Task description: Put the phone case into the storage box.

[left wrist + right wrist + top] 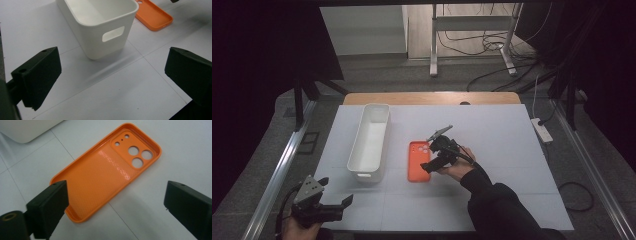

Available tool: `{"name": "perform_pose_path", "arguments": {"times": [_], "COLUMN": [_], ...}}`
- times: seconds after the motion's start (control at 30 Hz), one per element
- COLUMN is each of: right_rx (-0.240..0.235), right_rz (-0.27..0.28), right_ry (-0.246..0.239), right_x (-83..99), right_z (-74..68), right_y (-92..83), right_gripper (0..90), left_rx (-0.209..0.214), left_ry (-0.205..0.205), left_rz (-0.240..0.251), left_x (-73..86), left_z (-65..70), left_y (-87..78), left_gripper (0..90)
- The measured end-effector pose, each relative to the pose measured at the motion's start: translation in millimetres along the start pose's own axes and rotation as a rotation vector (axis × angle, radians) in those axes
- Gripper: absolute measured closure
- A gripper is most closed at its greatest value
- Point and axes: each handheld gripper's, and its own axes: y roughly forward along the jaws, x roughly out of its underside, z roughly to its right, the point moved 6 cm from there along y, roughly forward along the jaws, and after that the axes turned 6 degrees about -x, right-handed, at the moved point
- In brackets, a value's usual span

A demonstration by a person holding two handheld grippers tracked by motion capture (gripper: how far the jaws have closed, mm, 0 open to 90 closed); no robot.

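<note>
Centrally on the white table (512,150), the right gripper (428,167) hovers at the right edge of an orange phone case (417,161), gripped by a hand (459,167) whose dark-sleeved forearm reaches in diagonally from the lower right. Its jaws stand wide apart and grip nothing; in the right gripper view (115,212) the near end of the case (105,172) lies between and just beyond them, untouched. That case lies flat with its hollow inside facing up and its camera cut-outs at the far end. Just left of the case stands a long white bin (369,141), its narrow end with a handle slot facing the person. Well away from the case, at the near left corner of the table, the left gripper (337,192) is held low in the other hand (299,227), jaws spread wide with nothing between them, pointing toward the bin (100,27).
</note>
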Motion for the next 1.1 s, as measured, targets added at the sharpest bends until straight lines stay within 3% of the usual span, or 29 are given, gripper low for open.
{"name": "perform_pose_path", "arguments": {"times": [0.27,0.43,0.6,0.67,1.1], "right_rx": [-0.02,-0.048,-0.093,-0.104,-0.071], "right_rz": [-0.01,-0.014,-0.016,-0.016,-0.053], "right_ry": [-0.047,-0.055,-0.055,-0.053,-0.084], "right_x": [-1.9,-3.2,-4.2,-4.3,0.6], "right_z": [-4.1,-5.7,-6.1,-6.9,-10.3], "right_y": [4.3,6.3,7.7,8.4,18.3], "right_gripper": [37.3,56.3,82.4,87.6,89.2], "left_rx": [0.0,0.0,0.0,0.0,-0.001], "left_ry": [-0.001,-0.002,-0.002,-0.002,0.0], "left_rz": [0.0,0.0,0.0,-0.001,-0.001], "left_x": [0.0,0.1,0.1,0.1,0.4], "left_z": [0.0,-0.2,-0.1,-0.1,0.2], "left_y": [0.1,0.0,0.0,0.0,-0.2], "left_gripper": [1.7,1.7,1.8,1.8,1.8]}}
